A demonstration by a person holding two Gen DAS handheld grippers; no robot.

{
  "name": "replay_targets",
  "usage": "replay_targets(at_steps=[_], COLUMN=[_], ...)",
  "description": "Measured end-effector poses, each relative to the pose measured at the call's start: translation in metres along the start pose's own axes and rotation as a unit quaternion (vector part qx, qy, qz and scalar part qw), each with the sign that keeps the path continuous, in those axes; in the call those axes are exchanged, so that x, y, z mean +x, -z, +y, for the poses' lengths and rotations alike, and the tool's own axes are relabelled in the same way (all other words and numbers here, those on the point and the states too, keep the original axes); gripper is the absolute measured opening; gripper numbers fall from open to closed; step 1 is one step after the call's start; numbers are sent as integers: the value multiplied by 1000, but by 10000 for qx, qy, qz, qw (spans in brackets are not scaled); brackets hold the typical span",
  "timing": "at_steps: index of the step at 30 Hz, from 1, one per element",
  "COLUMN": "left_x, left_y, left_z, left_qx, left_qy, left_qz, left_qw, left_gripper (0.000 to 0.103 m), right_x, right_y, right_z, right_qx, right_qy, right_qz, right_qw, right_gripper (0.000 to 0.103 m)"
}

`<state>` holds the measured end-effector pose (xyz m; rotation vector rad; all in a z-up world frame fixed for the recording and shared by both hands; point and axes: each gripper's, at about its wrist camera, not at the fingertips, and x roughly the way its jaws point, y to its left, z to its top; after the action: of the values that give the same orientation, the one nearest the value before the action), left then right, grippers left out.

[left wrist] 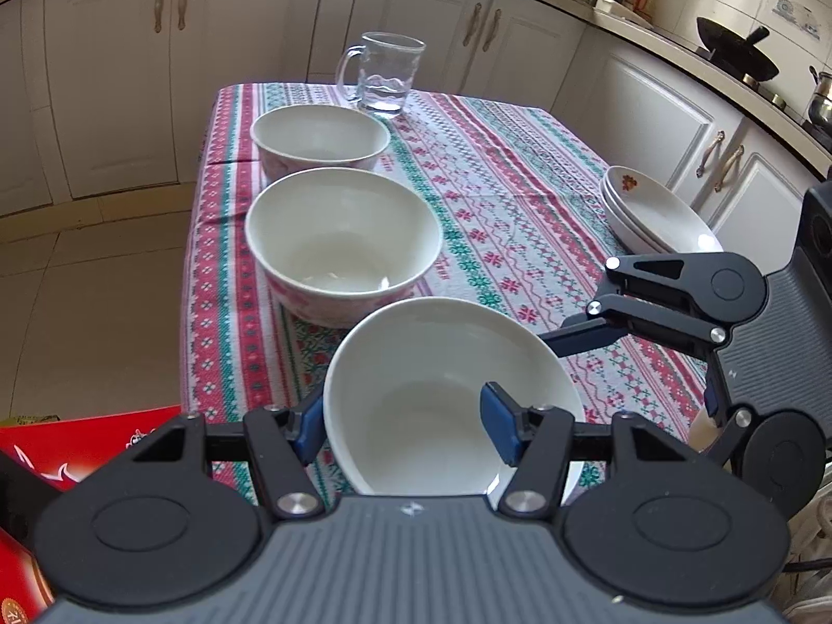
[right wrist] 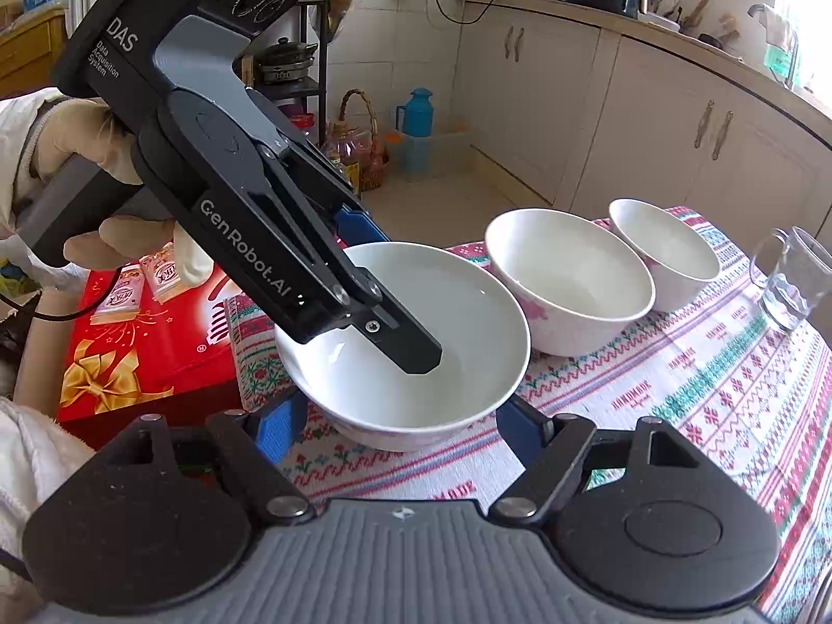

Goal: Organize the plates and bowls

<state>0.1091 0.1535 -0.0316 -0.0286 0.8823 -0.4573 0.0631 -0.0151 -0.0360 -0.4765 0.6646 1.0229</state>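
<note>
A plain white ceramic bowl (left wrist: 416,395) sits at the near end of a table covered with a red, green and white patterned cloth (left wrist: 520,197), and it serves as the landmark here. The left gripper (left wrist: 400,421) is clamped on this bowl's wall: one blue pad (left wrist: 499,429) presses inside the bowl and the other lies against the outside. In the right wrist view the same tool reaches down into the bowl from the upper left, held by a gloved hand (right wrist: 93,156). The right gripper (right wrist: 400,429) straddles the bowl from its other side, with blue pads (right wrist: 275,429) flanking the outer wall low down; whether they press on it or stand just clear cannot be told.

Just beyond the bowl stands a larger white bowl with a pink pattern outside (left wrist: 343,244), and past that a second pink-patterned bowl (left wrist: 320,138). A clear glass mug with a handle (left wrist: 387,73) stands furthest from the bowl, at the far edge of the cloth. To the bowl's right, well apart, lies a stack of white plates with a flower motif (left wrist: 650,213). Beside the table, left of the bowl, rests a red gift box (right wrist: 151,333).
</note>
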Motion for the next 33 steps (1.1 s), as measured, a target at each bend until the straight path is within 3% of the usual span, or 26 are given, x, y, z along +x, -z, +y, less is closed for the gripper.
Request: replay_targets(at_steps=[21,33], left_x=[51,77], left_y=[-38,-48], left_z=[-81,-104], left_qx=[744,968], left_qy=[519,713], left_qz=[138,240], left_qw=[9958,9925], left_gripper=[59,59], right_x=[-70,-87], right_y=[50,72], right_z=[-34,-53], right_qx=[588,912], right_qy=[723,981], right_qz=[-72,21], right_qw=[9956,9910], right_gripper=[83,83])
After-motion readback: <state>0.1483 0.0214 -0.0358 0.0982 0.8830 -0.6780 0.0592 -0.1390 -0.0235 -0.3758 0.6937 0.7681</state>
